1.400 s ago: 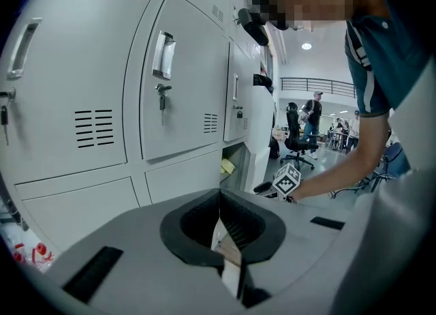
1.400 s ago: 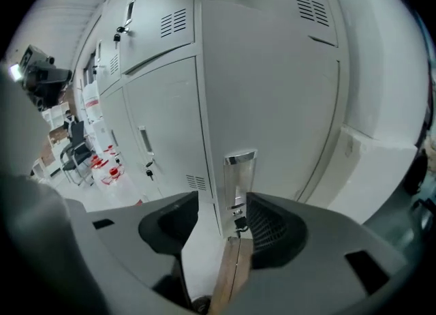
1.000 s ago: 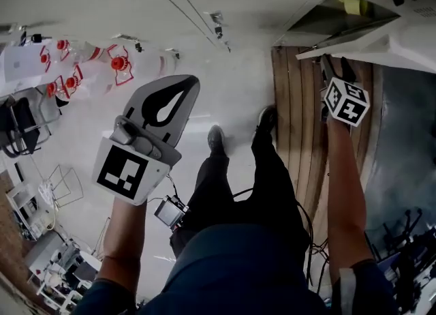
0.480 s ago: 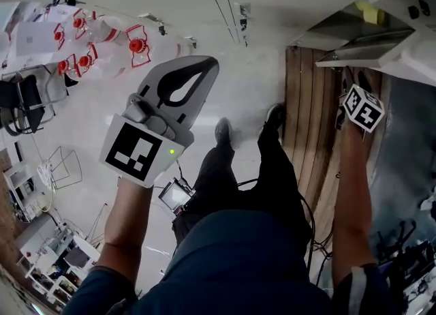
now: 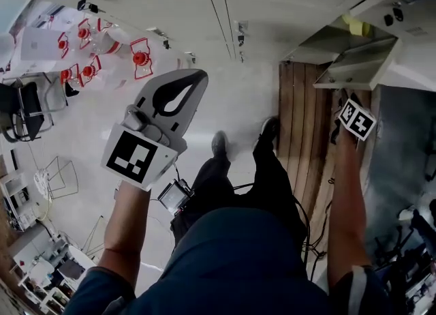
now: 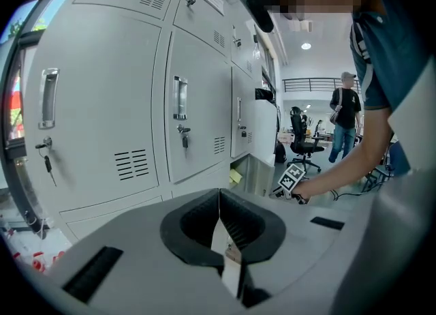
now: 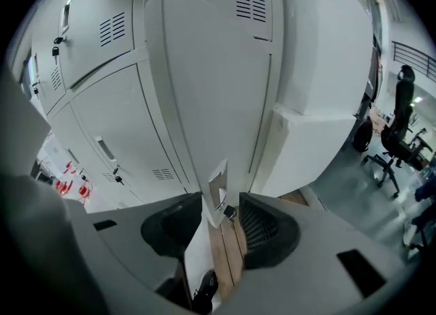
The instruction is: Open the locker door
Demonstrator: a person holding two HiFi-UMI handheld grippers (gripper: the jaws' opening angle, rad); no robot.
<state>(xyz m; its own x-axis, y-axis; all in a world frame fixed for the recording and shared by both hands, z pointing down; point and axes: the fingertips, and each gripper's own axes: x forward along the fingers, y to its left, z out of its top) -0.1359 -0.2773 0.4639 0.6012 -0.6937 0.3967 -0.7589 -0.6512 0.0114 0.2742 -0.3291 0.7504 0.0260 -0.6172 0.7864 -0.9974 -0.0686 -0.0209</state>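
Grey locker wall [image 6: 197,102], lower door [image 5: 357,68] ajar, yellow object [image 5: 355,23] inside

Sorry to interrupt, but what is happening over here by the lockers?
A person stands before a bank of grey lockers with a handheld gripper in each hand. The right gripper is down at a low locker door that already stands ajar. The door's handle sits between its jaws, which are closing but not pressing on it yet. The left gripper is held up in front of the lockers, jaws together on nothing.
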